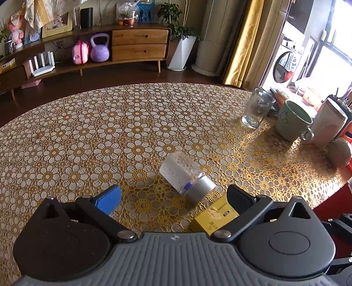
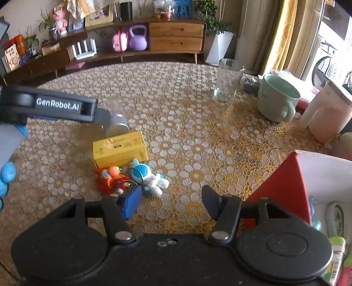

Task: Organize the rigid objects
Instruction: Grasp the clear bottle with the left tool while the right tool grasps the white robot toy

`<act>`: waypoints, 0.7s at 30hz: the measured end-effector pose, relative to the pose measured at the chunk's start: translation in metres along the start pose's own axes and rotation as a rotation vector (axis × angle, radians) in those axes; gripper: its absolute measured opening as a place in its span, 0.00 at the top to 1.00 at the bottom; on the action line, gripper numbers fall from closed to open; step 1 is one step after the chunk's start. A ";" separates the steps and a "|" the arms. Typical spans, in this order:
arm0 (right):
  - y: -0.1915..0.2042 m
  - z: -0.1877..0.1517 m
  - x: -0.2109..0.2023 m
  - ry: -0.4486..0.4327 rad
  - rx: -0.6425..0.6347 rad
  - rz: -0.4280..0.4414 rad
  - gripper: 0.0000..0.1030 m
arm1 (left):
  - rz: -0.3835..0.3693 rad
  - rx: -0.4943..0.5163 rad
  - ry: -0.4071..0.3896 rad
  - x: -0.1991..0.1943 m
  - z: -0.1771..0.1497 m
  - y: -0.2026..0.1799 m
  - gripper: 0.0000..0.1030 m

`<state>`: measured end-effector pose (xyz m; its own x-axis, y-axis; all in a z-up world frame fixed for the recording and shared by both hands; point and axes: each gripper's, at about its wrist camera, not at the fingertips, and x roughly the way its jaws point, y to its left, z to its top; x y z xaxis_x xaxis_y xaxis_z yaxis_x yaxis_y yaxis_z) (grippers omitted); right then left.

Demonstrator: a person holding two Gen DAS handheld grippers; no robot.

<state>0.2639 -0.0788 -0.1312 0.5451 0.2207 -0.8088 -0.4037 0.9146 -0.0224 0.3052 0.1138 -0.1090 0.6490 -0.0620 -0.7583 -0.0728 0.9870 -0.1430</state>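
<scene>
Both tongs are spread and empty: your left gripper [image 1: 173, 195] could roll the toppled bottle [image 1: 182, 173] off the tabletop's [image 1: 110, 132] near edge; your right gripper [image 2: 171, 201] may snag the toys [image 2: 132, 178].

This is a lived-in home, a living and dining room in one. A round table [image 1: 110, 123] wears a gold floral lace cloth, with a glass [image 1: 257, 107], a green mug [image 1: 292, 121] and a pale tumbler [image 1: 327, 125] at its edge. Against the far wall runs a low wooden sideboard [image 1: 138, 44] with drawers, carrying a picture frame [image 1: 57, 24], a dark speaker [image 1: 86, 17], a white router [image 1: 43, 63], a purple kettlebell [image 1: 99, 48] and a pink child's case [image 1: 80, 52]. A potted plant [image 1: 180, 41] stands in a white planter beside yellow curtains [image 1: 246, 44], and a washing machine [image 1: 286, 63] shows by the bright window.
</scene>
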 end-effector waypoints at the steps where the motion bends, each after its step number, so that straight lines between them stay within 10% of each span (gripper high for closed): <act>1: 0.000 0.001 0.003 0.008 -0.005 0.000 0.45 | -0.001 -0.002 0.003 0.003 0.001 0.001 0.00; 21: 0.014 0.016 0.030 0.033 -0.145 0.053 0.55 | -0.015 -0.011 0.062 0.047 0.016 0.002 0.01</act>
<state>0.2861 -0.0542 -0.1463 0.4967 0.2539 -0.8299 -0.5343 0.8430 -0.0619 0.3483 0.1153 -0.1348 0.6020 -0.0861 -0.7939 -0.0717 0.9843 -0.1612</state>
